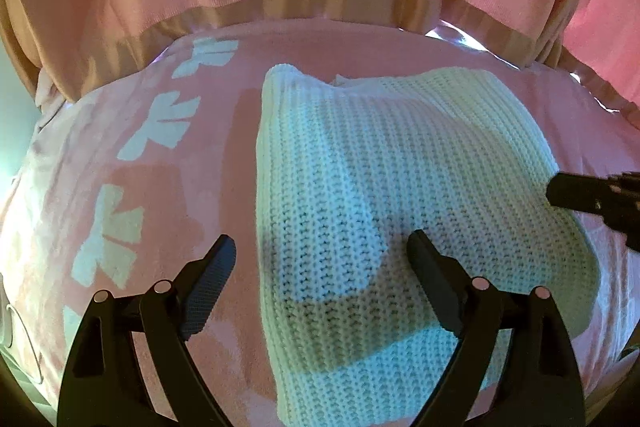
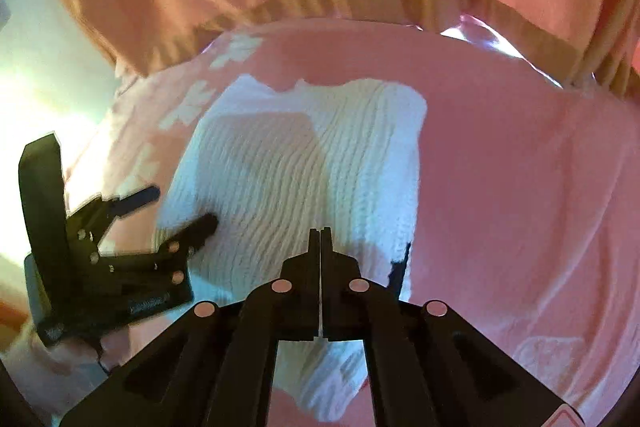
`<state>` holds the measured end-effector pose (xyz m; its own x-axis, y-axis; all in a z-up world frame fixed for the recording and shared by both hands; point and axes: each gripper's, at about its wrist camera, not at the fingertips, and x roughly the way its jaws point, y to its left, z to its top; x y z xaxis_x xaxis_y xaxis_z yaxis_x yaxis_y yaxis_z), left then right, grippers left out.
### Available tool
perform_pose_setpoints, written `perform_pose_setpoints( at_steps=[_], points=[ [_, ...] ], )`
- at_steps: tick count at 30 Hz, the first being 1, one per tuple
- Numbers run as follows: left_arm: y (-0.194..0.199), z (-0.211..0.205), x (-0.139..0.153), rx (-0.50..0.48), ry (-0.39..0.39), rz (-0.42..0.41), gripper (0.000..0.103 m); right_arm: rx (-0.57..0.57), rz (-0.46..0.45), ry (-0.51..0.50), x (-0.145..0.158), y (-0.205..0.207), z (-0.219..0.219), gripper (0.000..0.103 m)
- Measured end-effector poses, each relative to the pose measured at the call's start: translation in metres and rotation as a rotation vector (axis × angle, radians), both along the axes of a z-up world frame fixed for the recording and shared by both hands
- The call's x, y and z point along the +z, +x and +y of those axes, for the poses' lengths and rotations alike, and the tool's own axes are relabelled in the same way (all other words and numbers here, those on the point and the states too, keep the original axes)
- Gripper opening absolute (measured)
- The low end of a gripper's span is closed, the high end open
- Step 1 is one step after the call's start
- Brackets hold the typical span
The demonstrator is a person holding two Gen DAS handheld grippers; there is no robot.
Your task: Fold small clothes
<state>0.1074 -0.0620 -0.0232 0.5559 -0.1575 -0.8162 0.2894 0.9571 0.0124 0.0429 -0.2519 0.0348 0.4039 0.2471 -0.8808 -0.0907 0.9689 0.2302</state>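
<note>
**Left wrist view: one knit, two grippers**

One white knit garment point(image 1: 400, 187) fills the centre and lower right of the frame on a pink blanket point(image 1: 180, 187). The left gripper point(image 1: 322, 247) gapes wide, empty. The right gripper point(image 2: 320, 233) is pressed closed, nothing visibly between its fingers.

No text, label, brand, number or sign can be read in either view. The pink cloth point(image 1: 168, 187) under the work carries a row of pale shapes point(image 1: 160, 125), but these are a leaf-like pattern and not letters. A faint outlined mark at the lower right of the right wrist view is too dim to read.
</note>
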Motion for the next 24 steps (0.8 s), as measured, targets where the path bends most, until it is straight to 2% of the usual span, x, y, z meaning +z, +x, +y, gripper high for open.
perform_pose_setpoints(
  at_steps=[2, 3, 5, 6, 8, 11, 13, 16, 20, 24],
  points=[
    [0.0, 0.001, -0.001, -0.004, 0.0, 0.001, 0.086, -0.021, 0.071, -0.091, -0.027, 0.004, 0.0, 0.0],
    [0.0, 0.001, -0.001, -0.008, -0.005, 0.005, 0.086, -0.033, 0.082, -0.069, -0.033, 0.007, -0.002, 0.0],
    [-0.001, 0.002, -0.001, 0.0, -0.001, 0.002, 0.086, -0.04, 0.051, -0.033, -0.019, 0.004, -0.003, 0.0],
    [-0.001, 0.002, 0.0, 0.001, 0.002, 0.0, 0.086, -0.024, 0.005, -0.038, -0.006, 0.0, 0.0, 0.0],
    [-0.002, 0.002, 0.001, 0.004, -0.001, 0.001, 0.086, -0.018, -0.019, -0.052, 0.0, -0.004, 0.001, 0.0],
    [-0.002, 0.0, -0.001, 0.001, 0.003, -0.003, 0.086, -0.042, 0.058, -0.106, -0.031, 0.005, -0.006, 0.0],
    [-0.003, -0.001, -0.001, 0.001, 0.004, -0.003, 0.085, -0.061, 0.065, -0.061, -0.032, 0.011, -0.011, 0.0],
    [-0.005, -0.002, 0.003, 0.002, 0.0, -0.01, 0.085, -0.061, -0.015, -0.038, -0.006, 0.0, -0.011, 0.0],
    [-0.014, -0.002, 0.013, 0.002, -0.01, -0.046, 0.085, -0.105, -0.129, -0.072, 0.021, -0.015, -0.012, 0.0],
    [-0.029, 0.001, 0.029, -0.002, -0.02, -0.106, 0.087, -0.152, -0.23, -0.138, 0.041, -0.028, -0.009, 0.01]
  ],
)
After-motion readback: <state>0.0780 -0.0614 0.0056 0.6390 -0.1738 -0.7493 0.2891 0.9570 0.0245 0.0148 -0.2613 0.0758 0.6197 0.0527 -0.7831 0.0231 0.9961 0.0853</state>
